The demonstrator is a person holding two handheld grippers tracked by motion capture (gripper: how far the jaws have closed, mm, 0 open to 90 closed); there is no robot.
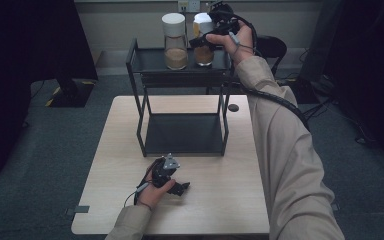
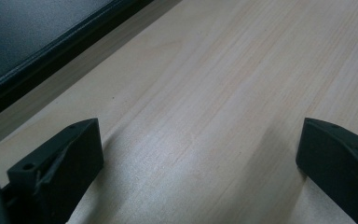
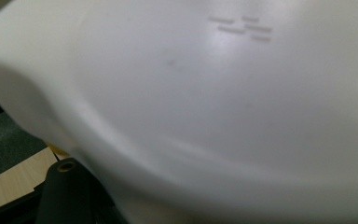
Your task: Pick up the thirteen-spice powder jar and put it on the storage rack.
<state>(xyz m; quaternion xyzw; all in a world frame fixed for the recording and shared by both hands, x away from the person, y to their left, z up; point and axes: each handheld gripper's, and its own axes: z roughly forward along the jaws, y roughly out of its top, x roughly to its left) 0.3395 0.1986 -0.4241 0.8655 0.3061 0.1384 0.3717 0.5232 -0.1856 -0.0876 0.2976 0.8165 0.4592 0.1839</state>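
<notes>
A black two-tier rack [image 1: 140, 60] stands at the far side of the wooden table [image 1: 215, 200]. Two glass jars with white lids and brown contents are on its top shelf. The left jar [image 1: 175, 42] stands free. My right gripper [image 1: 207, 36] is shut on the right jar [image 1: 203, 54] near its top, and that jar's base is at shelf level. Its white lid [image 3: 223, 93] sits right in front of the right gripper view, with one black finger [image 3: 65, 191] below it. My left gripper [image 1: 181, 188] rests on the table before the rack, open [image 2: 200, 135], with bare wood between its fingers.
The rack's lower shelf [image 1: 182, 132] holds nothing. A small dark round spot [image 1: 233, 107] lies on the table right of the rack. A dark chair [image 1: 272, 47] stands behind the rack, and a black stand base [image 1: 72, 92] is on the floor at left.
</notes>
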